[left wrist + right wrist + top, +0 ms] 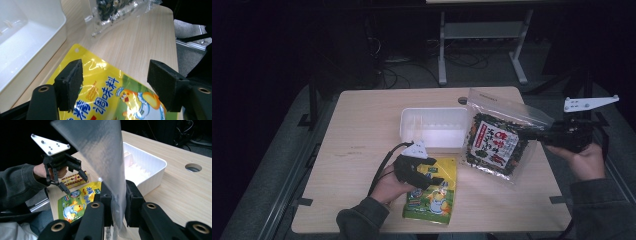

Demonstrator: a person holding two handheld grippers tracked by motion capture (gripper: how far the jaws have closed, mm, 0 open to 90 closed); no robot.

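A yellow snack bag (434, 197) with a cartoon chick lies flat near the table's front edge. My left gripper (436, 171) hovers just over its upper end, jaws wide apart and touching nothing; in the left gripper view the yellow bag (107, 87) lies below the open left gripper (115, 75). A clear bag of dark green flakes (494, 142) with a red and white label hangs tilted over the table's right side. My right gripper (532, 135) is shut on its right edge; the right gripper view has the right gripper (118, 195) clamping the clear plastic (100, 150).
An empty white tray (404, 122) stands at the middle back of the wooden table (362, 135), just left of the hanging bag. A round cable hole (462, 100) lies behind it. Dark floor, desk legs and cables sit beyond the far edge.
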